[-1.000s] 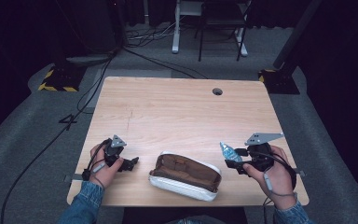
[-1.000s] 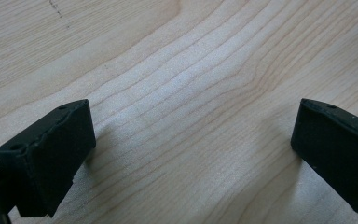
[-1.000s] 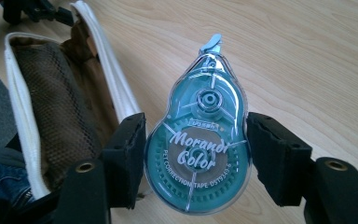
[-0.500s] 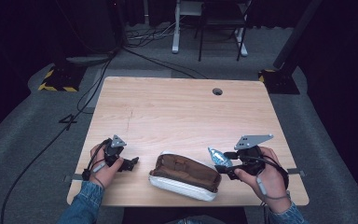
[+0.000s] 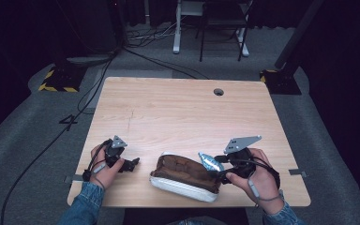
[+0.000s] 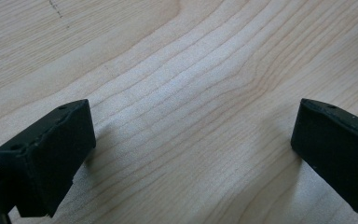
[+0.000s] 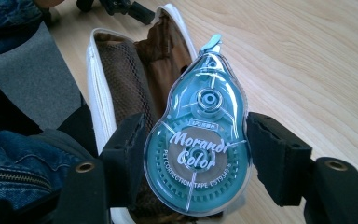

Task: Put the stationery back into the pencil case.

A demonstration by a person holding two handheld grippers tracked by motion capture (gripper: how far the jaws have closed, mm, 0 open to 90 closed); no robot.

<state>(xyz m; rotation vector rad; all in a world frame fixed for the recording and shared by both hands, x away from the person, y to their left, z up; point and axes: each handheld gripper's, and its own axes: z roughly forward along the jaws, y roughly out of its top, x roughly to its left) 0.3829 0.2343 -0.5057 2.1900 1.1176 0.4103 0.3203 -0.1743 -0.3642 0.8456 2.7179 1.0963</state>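
A white pencil case (image 5: 183, 174) with a brown lining lies open near the table's front edge. My right gripper (image 5: 218, 166) is shut on a teal correction tape dispenser (image 7: 198, 149), held just over the case's right end; the dispenser (image 5: 209, 162) points left toward the opening. In the right gripper view the case (image 7: 121, 70) gapes beneath the dispenser, its mesh lining showing. My left gripper (image 5: 132, 164) rests low on the table left of the case. Its jaws stand wide apart over bare wood, one black pad (image 6: 51, 154) at each side, nothing between them.
The wooden table (image 5: 178, 112) has a cable hole (image 5: 218, 92) at the back right. Beyond it are a chair and desk legs (image 5: 211, 28), floor cables (image 5: 93, 89) and yellow-black striped bases (image 5: 56, 79). Denim sleeves (image 5: 84, 206) enter from the bottom.
My right gripper has carried the correction tape dispenser leftward, from beside the case to over its right end. The left gripper has stayed put.
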